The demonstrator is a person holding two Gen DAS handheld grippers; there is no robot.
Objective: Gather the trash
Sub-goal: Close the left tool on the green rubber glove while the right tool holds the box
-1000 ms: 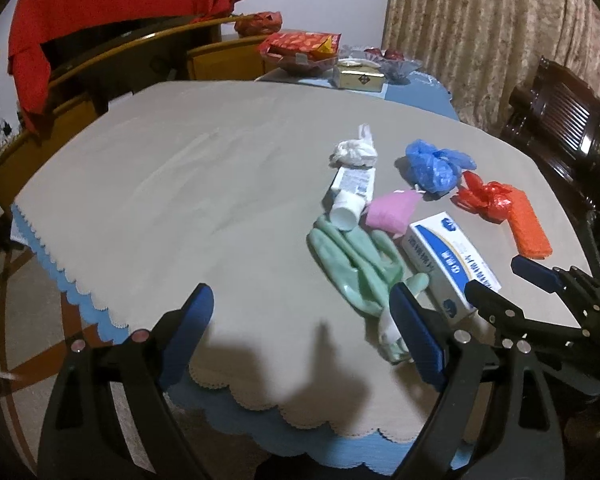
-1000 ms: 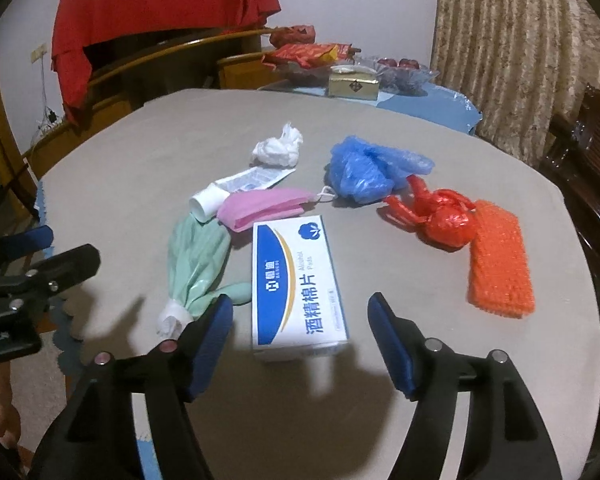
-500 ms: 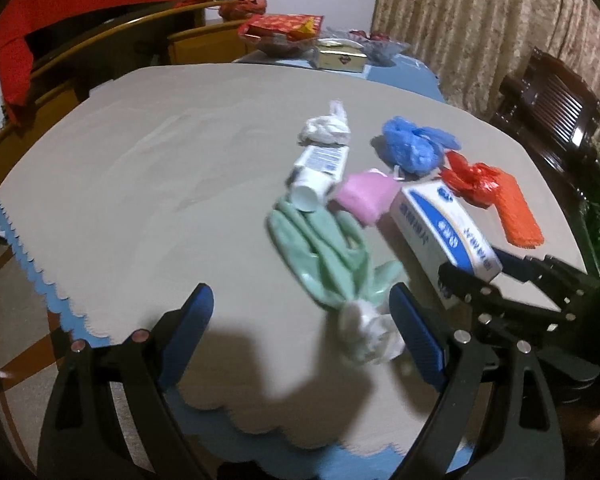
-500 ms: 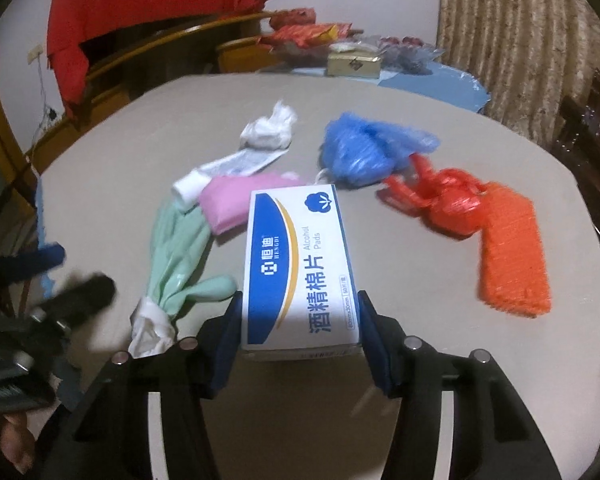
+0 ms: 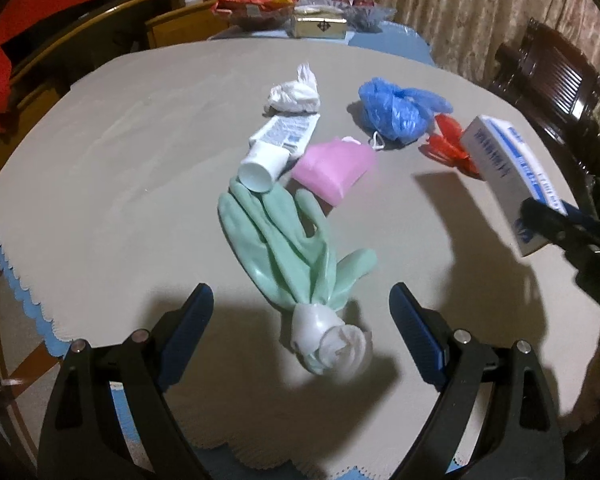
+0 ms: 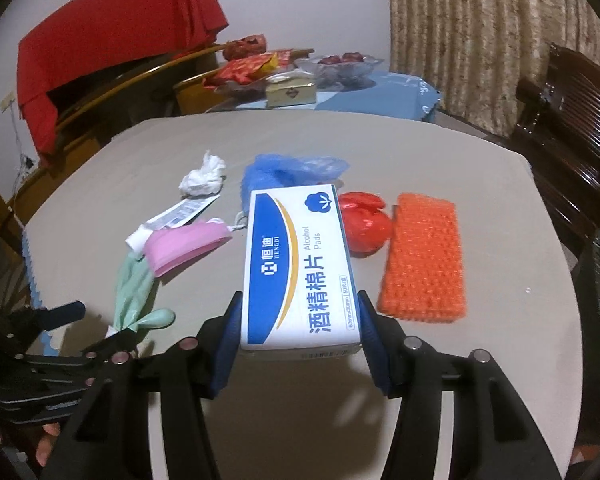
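Right gripper [image 6: 300,330] just closed onto alcohol pads box [image 6: 298,264], gripped only at its 6 o'clock end, could pivot out; left gripper [image 5: 302,334] jaws apart over green glove [image 5: 288,248].

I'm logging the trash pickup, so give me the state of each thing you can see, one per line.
Alcohol pad box: lifted off the table, clamped in the right gripper.
Left gripper: open, empty, above the glove's cuff.
Green glove: flat on the table, cuff bunched.
Tube: lying down, cap on.
Pink mask: folded.
Blue bag: crumpled.
Red bag: knotted.
White tissue: crumpled.
Orange bubble sheet: flat.
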